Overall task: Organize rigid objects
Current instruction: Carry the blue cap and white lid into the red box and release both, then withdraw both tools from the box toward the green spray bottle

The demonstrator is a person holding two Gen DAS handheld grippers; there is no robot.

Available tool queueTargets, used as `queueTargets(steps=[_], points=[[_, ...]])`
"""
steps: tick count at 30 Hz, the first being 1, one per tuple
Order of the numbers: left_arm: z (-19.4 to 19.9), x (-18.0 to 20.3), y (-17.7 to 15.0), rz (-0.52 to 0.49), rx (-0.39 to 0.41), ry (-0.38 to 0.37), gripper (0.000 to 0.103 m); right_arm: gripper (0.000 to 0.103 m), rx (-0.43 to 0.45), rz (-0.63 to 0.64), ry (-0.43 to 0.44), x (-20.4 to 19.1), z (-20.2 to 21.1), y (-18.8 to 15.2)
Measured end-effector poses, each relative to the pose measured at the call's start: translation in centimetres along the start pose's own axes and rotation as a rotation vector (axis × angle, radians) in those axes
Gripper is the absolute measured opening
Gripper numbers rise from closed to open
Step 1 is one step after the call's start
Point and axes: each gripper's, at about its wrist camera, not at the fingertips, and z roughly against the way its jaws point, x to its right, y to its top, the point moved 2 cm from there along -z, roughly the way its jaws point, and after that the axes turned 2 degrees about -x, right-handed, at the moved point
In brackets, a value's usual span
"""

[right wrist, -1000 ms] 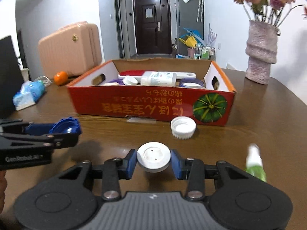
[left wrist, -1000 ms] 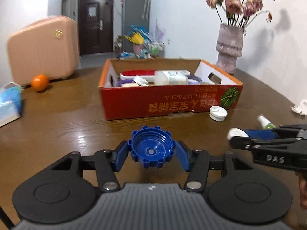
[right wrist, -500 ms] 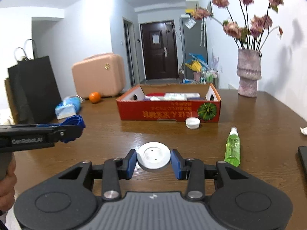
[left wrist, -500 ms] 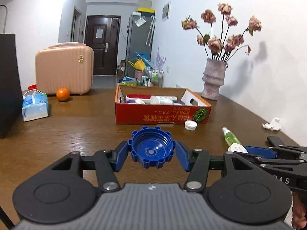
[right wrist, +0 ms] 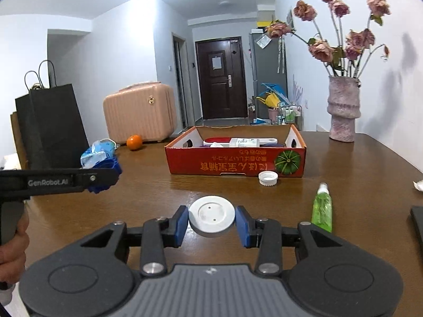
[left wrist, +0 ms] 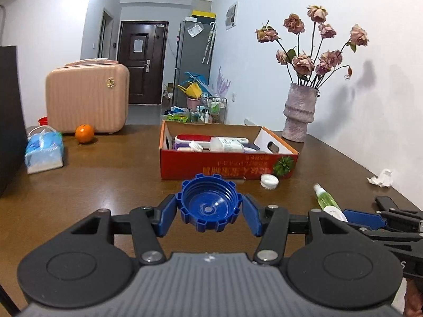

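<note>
- Left gripper (left wrist: 210,208) is clamped on a blue cap (left wrist: 210,206), held above the table (left wrist: 105,179).
- Right gripper (right wrist: 211,220) pinches a white lid (right wrist: 211,215).
- Red box (right wrist: 235,165) sits toward the table's far edge, a white cap (right wrist: 268,178) just before it.

I see a brown wood table (left wrist: 105,185) w/ a red cardboard box (left wrist: 227,167), white cap (left wrist: 269,180) just in front, green bottle (right wrist: 322,207) lying down, orange (left wrist: 84,133), tissue pack (left wrist: 44,150), vase (left wrist: 299,112), pink case (left wrist: 87,100), crumpled paper (left wrist: 380,178).
</note>
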Motion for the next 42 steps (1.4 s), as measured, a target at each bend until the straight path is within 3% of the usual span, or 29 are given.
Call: queueTargets(steps=[5,12,15,19,25,28,34,38,42], points=[[-5.7,-2.2,4.6,0.094,-0.040,-0.073,0.055,0.038,0.014,0.031,0.019,1.5,-4.9,4.6],[-15.9,-4.5,10.4,0.061,-0.099,-0.085,0.055,0.038,-0.055,0.101,0.050,3.7,-16.7,11.9],[-20.8,-5.2,11.1,0.063,-0.180,-0.117,0.055,0.038,-0.128,0.092,0.080,5.1,-22.2,14.1],[-25.2,-5.4,10.7,-0.002,-0.242,-0.102,0.055,0.038,-0.246,0.055,0.105,6.7,-29.0,15.3],[-28.4,-6.0,10.5,-0.027,-0.313,-0.121,0.060,0.038,-0.339,0.083,0.127,6.5,-33.9,14.6],[-28.3,-6.5,10.8,0.010,-0.293,-0.154,0.069,0.038,-0.333,0.092,0.124,6.6,-34.7,14.7],[-26.3,-6.7,12.2,-0.003,-0.240,-0.129,0.070,0.038,-0.295,0.087,0.101,7.5,-33.0,16.1],[-23.6,-7.0,13.3,0.010,-0.207,-0.089,0.074,0.038,-0.255,0.122,0.047,7.6,-29.2,17.7],[-18.6,-6.1,13.6,-0.023,-0.151,-0.066,0.079,0.040,-0.195,0.157,0.007,7.4,-22.9,19.0]])
